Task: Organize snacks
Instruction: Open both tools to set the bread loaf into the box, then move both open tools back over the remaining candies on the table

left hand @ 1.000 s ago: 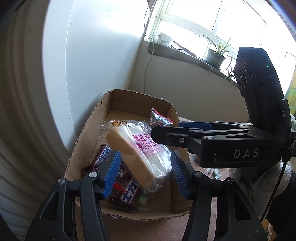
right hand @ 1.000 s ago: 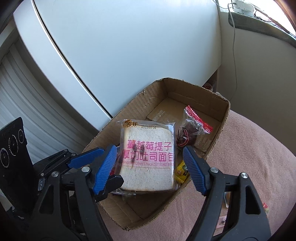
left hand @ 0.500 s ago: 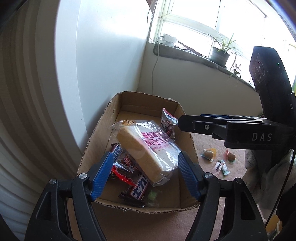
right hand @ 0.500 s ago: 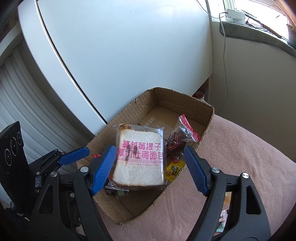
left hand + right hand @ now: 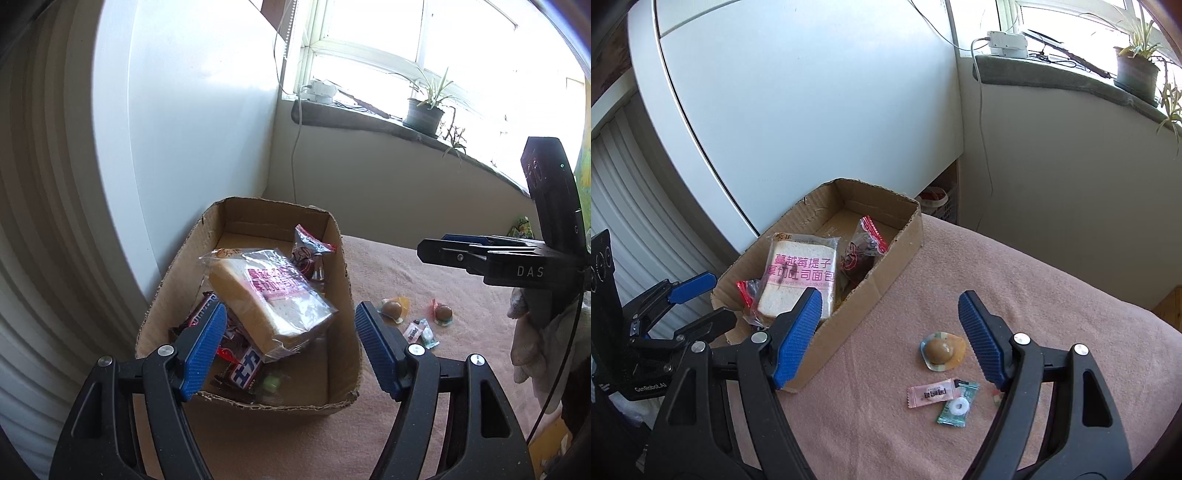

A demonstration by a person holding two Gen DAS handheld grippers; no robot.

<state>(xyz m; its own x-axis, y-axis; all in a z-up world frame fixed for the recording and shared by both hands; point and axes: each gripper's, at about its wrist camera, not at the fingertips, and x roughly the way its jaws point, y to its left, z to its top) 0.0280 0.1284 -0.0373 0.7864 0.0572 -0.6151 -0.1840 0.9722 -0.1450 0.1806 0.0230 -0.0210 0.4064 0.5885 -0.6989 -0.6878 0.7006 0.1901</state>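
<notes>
A cardboard box (image 5: 340,266) (image 5: 901,243) stands on the pink cloth. In it a bagged bread slice (image 5: 273,299) (image 5: 801,273) lies on top of chocolate bars (image 5: 240,369), beside a red-edged snack bag (image 5: 308,254) (image 5: 862,247). Loose on the cloth are a round brown snack (image 5: 940,350) (image 5: 392,307), a pink candy (image 5: 932,393) and a green mint (image 5: 956,406). My left gripper (image 5: 290,350) is open and empty above the box's near end. My right gripper (image 5: 890,339) is open and empty, above the cloth between box and loose snacks.
A white cabinet (image 5: 812,92) stands right behind the box. A windowsill (image 5: 1052,74) with a potted plant (image 5: 1136,70) and a power adapter runs along the far wall. The pink cloth (image 5: 1052,280) extends to the right of the box.
Both grippers have pulled back and up from the box, away from the bread. The right gripper has swung right, so the loose snacks on the cloth now show.
</notes>
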